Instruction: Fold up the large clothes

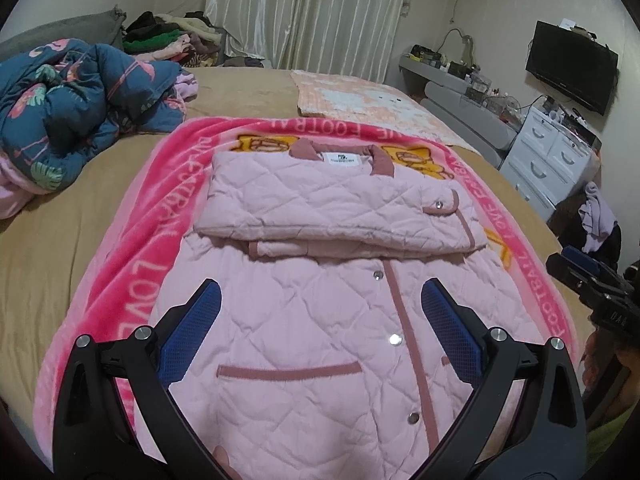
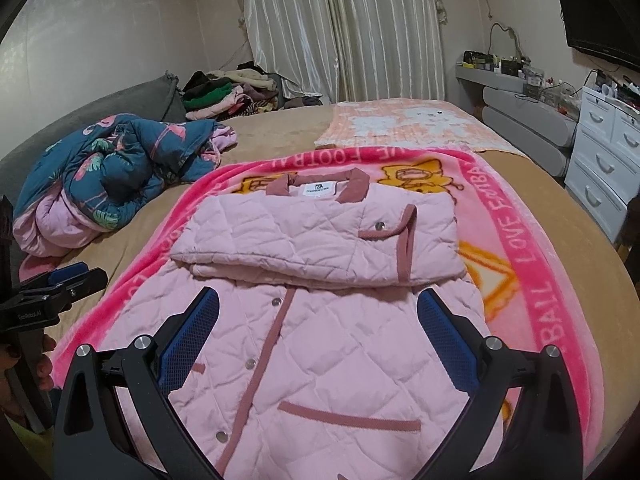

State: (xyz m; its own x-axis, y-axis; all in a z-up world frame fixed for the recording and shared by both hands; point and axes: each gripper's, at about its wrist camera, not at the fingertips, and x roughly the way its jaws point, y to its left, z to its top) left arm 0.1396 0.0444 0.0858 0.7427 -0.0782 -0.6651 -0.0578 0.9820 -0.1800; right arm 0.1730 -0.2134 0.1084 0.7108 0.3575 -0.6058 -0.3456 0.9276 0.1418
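Both the left gripper (image 1: pixel 320 330) and right gripper (image 2: pixel 318 336) are hovering spread and empty over the near hem of the pink jacket (image 1: pixel 320 344), which is lying on the blanket (image 1: pixel 132 280), long axis running away toward the collar, sleeves already folded across.

Pink quilted jacket (image 1: pixel 304 340) lies flat on the blanket (image 1: pixel 132 248), sleeves folded across its chest, snaps shut.

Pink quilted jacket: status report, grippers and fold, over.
Left gripper open, right gripper open, both empty above the hem half. Pink quilted jacket partly folded on the pink blanket. Nothing in the way.
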